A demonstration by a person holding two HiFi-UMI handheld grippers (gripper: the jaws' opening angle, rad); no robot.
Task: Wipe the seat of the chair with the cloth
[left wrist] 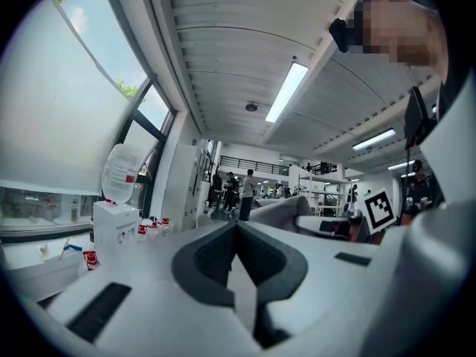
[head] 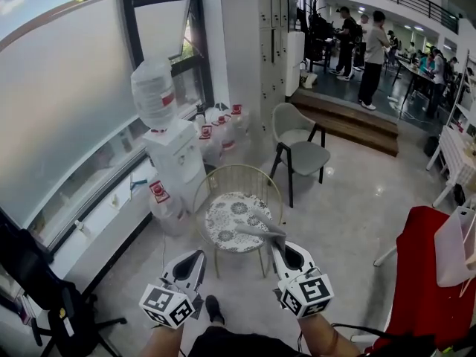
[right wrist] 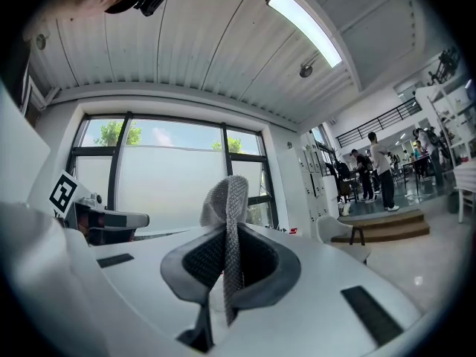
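Head view looking steeply down at a tiled floor. At the centre stands a round chair (head: 236, 222) with a thin gold wire back and a pale patterned seat. At 6 o'clock from it, two hand-held grippers point toward the chair.

The right gripper (head: 276, 246) is clamped on a grey knitted cloth (head: 260, 230). In the right gripper view the cloth (right wrist: 227, 222) stands up as a folded strip pinched between the jaws. The cloth's free end reaches over the seat's edge at 4 o'clock; it may be touching the seat, but the angle leaves that unclear.

The left gripper (head: 195, 259) sits near the chair's 7 o'clock, jaws together with nothing between them.

A white water dispenser (head: 176, 162) stands at 10 o'clock from the chair, and a grey armchair (head: 297, 143) at 1 o'clock.
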